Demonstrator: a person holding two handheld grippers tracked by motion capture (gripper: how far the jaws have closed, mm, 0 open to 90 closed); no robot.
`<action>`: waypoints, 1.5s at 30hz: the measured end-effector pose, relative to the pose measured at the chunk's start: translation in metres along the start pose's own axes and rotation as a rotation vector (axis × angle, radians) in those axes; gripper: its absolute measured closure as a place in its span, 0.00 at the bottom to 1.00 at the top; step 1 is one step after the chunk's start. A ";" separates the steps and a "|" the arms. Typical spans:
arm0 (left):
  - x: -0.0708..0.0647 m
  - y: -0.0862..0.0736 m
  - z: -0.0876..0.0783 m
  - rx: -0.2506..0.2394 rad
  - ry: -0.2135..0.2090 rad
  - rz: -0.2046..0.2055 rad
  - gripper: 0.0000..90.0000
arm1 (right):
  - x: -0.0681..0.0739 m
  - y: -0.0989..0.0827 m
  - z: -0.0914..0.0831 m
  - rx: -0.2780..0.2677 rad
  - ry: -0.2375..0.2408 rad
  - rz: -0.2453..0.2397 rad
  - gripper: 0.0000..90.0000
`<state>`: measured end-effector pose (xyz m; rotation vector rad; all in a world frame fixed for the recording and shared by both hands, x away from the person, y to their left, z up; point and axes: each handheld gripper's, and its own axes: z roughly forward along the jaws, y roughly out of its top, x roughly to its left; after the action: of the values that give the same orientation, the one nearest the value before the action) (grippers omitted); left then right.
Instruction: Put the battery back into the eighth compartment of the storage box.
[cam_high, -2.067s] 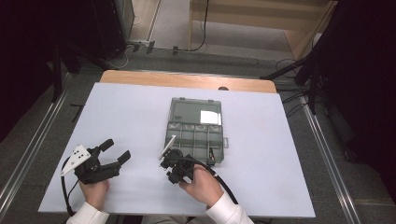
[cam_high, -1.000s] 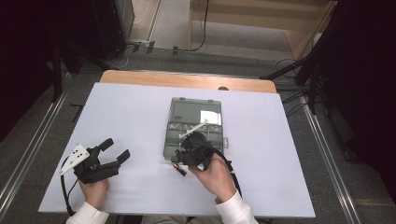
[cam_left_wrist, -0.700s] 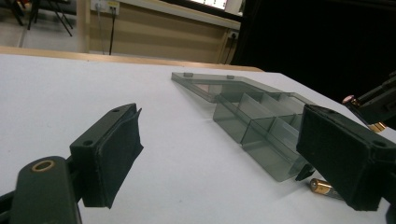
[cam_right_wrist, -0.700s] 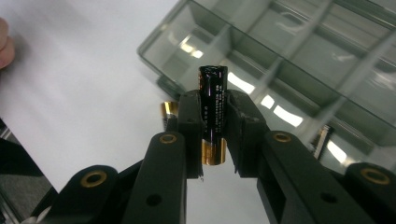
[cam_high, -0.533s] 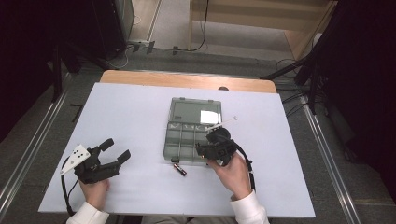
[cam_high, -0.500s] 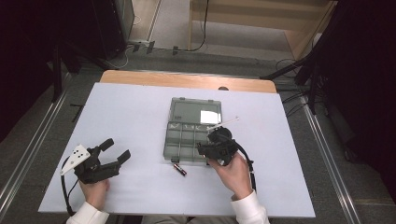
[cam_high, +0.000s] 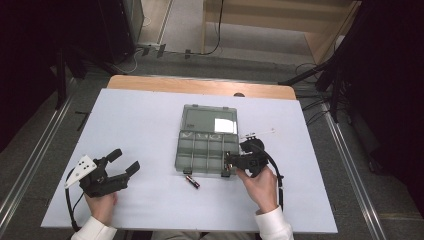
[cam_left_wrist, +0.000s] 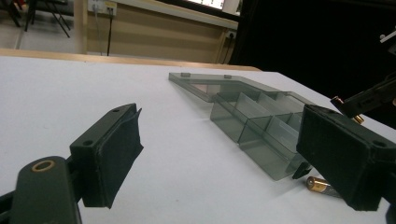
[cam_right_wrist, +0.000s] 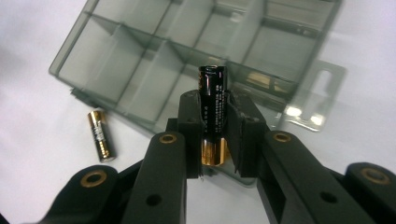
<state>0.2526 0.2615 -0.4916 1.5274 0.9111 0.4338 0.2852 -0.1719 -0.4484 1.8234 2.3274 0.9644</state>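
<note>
Carried from the near-edge table spot up to the organiser box (cam_high: 208, 140) at frame centre, battery (cam_right_wrist: 212, 100) pinched in right gripper (cam_high: 231, 163), ready to drop; second battery (cam_high: 192, 182) waiting, left gripper (cam_high: 125, 162) spread, idle lower left.

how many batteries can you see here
2: one battery clamped in the right gripper over the open organizer box, one loose battery on the table in front of the box. None visible in its compartments.

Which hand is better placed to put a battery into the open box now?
Right. The right gripper already holds a battery between its fingers, just at the box. The left gripper is open, holds nothing and sits far off.
</note>
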 end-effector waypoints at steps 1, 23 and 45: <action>0.000 0.000 0.000 -0.001 0.000 0.000 0.15 | -0.004 0.000 0.000 -0.005 0.005 0.010 0.87; -0.001 0.000 -0.001 -0.010 -0.006 0.015 0.15 | 0.000 -0.004 0.002 -0.035 -0.024 -0.082 0.00; -0.002 0.000 -0.002 -0.003 -0.001 0.025 0.15 | 0.063 -0.013 0.009 0.030 0.021 -0.412 0.00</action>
<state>0.2501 0.2608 -0.4907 1.5378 0.8912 0.4520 0.2571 -0.1133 -0.4405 1.2627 2.5903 0.8926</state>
